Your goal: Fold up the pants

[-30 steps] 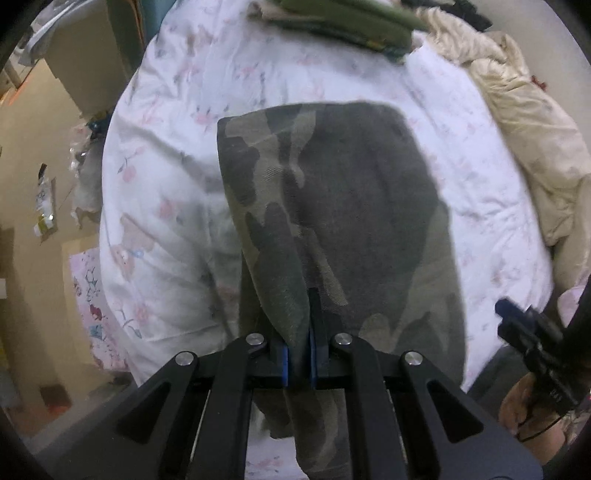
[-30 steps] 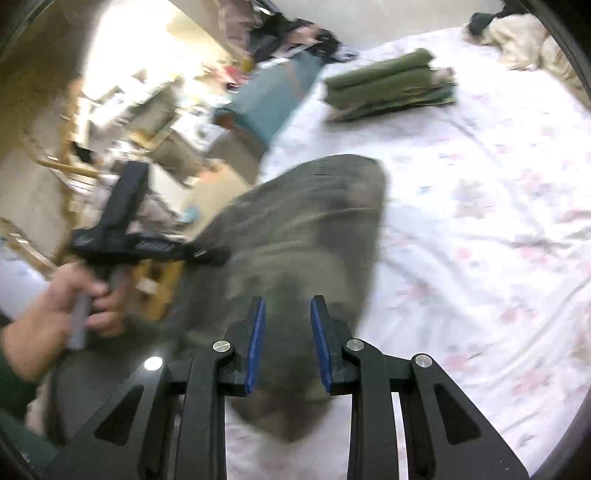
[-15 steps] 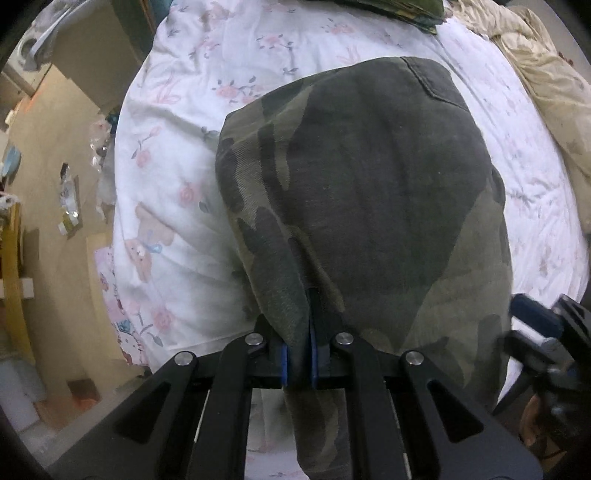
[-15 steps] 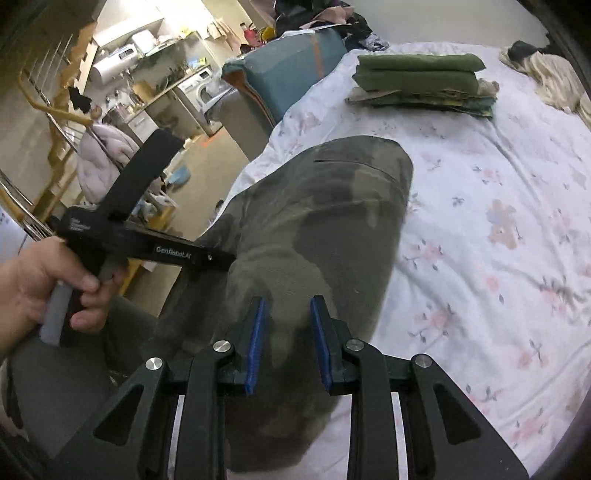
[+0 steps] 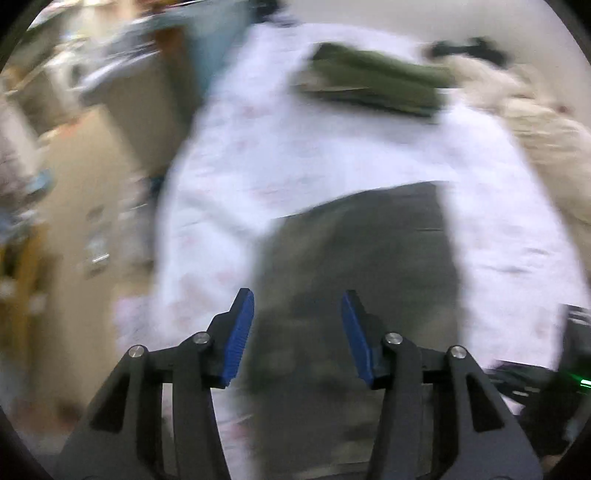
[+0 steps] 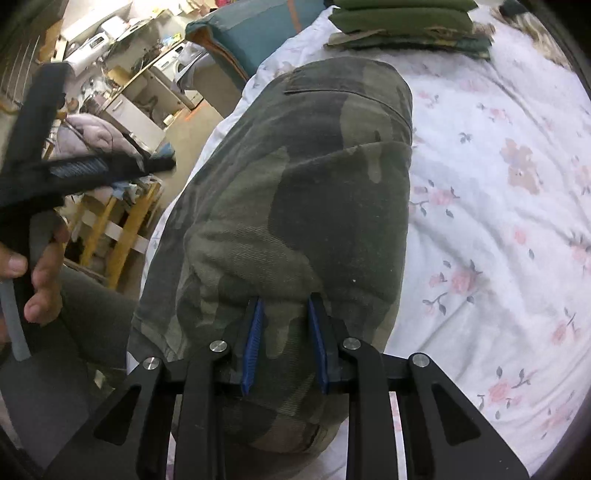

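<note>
The camouflage pants (image 6: 314, 192) lie on the flowered bedsheet (image 6: 498, 184), folded over near the bed's left edge; they show blurred in the left wrist view (image 5: 354, 266). My left gripper (image 5: 297, 306) is open and empty above the near part of the pants. It also shows in the right wrist view (image 6: 74, 170), held in a hand at the left. My right gripper (image 6: 284, 306) is open, its jaws standing either side of a bulge of the near fold of cloth.
A stack of folded green pants (image 6: 402, 26) lies at the far end of the bed, blurred in the left wrist view (image 5: 373, 81). A cream blanket (image 5: 546, 140) is bunched at the right. The bed's left edge drops to a cluttered floor (image 6: 122, 110).
My left gripper has let go of the pants, opened and swung up fast. My right gripper has moved down onto the near fold of the pants.
</note>
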Demonstrator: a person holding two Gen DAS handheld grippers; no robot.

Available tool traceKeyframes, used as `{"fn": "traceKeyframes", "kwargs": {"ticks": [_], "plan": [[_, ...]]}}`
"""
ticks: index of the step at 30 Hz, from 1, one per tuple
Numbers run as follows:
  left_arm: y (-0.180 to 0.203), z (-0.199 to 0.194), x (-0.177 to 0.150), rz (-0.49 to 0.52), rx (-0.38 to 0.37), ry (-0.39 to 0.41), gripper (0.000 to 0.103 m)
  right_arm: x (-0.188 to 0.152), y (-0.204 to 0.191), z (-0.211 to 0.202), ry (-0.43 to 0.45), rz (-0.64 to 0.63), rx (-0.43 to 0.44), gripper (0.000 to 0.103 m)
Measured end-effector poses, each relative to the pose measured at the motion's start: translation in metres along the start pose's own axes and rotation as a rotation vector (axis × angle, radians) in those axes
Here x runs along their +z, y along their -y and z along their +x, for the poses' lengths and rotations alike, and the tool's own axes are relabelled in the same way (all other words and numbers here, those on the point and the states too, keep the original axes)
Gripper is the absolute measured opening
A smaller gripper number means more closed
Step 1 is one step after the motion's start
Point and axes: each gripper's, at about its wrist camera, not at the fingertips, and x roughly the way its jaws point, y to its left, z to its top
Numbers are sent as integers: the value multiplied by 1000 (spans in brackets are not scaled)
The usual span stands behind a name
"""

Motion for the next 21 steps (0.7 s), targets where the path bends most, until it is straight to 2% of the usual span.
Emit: {"fn": "traceKeyframes", "kwargs": {"ticks": [1, 3, 5, 6, 9, 10, 14, 17, 19, 21], "plan": [[12, 7, 3, 47, -50, -25, 45, -1, -1, -1, 3, -4, -2, 25], [32, 24, 6, 117, -52, -60, 41, -4, 0, -4, 18, -3, 5, 25], [47, 44, 8, 181, -47, -94, 29, -5, 1, -10, 19, 6, 14, 25], [51, 46, 9, 194, -40, -75, 29, -6, 2, -17, 31, 15, 22, 30], [64, 54, 20, 222, -29, -87, 30, -11, 1, -37, 67, 13, 110, 30], [65, 60, 23, 220, -36, -104, 30, -10, -2, -37, 57, -3, 111, 30], [69, 71, 27, 242, -39, -125, 33, -13, -13, -19, -19, -73, 24, 30], [80, 77, 22, 322, 12, -111, 33, -12, -8, -9, -56, -4, 44, 31], [85, 86, 19, 363, 33, -136, 33, -13, -5, 4, -100, 7, 48, 31], [81, 93, 22, 328, 20, -161, 33, -11, -4, 11, -91, 9, 47, 29]]}}
